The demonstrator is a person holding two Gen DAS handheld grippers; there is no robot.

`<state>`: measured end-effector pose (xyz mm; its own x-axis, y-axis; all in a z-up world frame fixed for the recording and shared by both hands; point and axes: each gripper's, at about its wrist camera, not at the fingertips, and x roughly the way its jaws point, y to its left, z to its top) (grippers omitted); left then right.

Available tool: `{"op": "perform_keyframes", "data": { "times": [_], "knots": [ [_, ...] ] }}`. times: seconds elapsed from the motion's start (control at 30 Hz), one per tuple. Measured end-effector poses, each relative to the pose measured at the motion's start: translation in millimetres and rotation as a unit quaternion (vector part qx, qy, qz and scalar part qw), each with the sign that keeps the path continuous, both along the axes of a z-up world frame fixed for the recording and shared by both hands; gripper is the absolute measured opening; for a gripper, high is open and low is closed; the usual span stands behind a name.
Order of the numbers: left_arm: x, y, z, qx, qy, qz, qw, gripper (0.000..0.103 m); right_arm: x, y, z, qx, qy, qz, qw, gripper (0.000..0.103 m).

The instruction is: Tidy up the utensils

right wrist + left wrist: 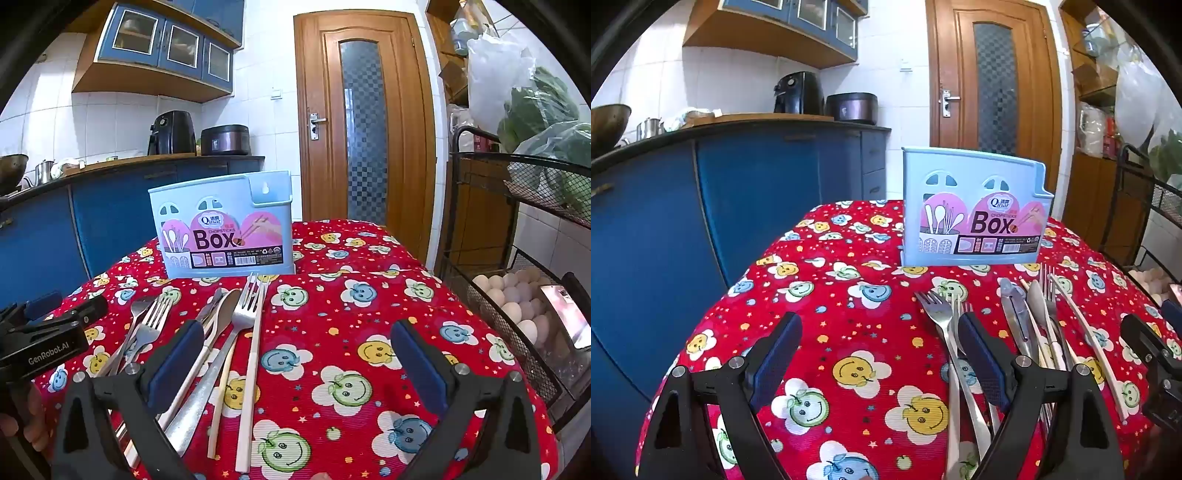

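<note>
Step in hand, judged from the layout: start of the pick, nothing gripped yet. Left hand-held gripper [879,332] is held spread wide and empty over the red patterned surface [849,295], just left of the utensil pile [1027,325]; its right finger overlaps the nearest fork [936,310] in view, contact cannot be confirmed. Right hand-held gripper [295,343] is likewise spread wide and empty, with a white-handled fork [249,314] lying between its fingers and the rest of the pile by its left finger.

Utensils are laid loose and overlapping on the surface, just in front of the blue chopsticks box [225,236], which stands upright at the far side. Box interior is not visible from either view; contents cannot be told.

Next move is expected to need one piece singled out, a low pinch across a thin handle, then a lift over the box rim.

Wire basket [517,306] at right holds eggs; not part of the task.
</note>
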<state>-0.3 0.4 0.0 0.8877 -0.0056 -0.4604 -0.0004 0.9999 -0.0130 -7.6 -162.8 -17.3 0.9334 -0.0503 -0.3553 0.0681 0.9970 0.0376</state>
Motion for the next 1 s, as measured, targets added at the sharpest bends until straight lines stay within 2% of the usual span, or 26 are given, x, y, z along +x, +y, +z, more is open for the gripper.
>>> {"op": "perform_keyframes", "data": {
  "times": [1.0],
  "knots": [
    [-0.2, -0.1, -0.9, 0.004, 0.002, 0.001, 1.0, 0.087, -0.9, -0.4, -0.4, 0.004, 0.005, 0.0, 1.0, 0.103]
  ]
}}
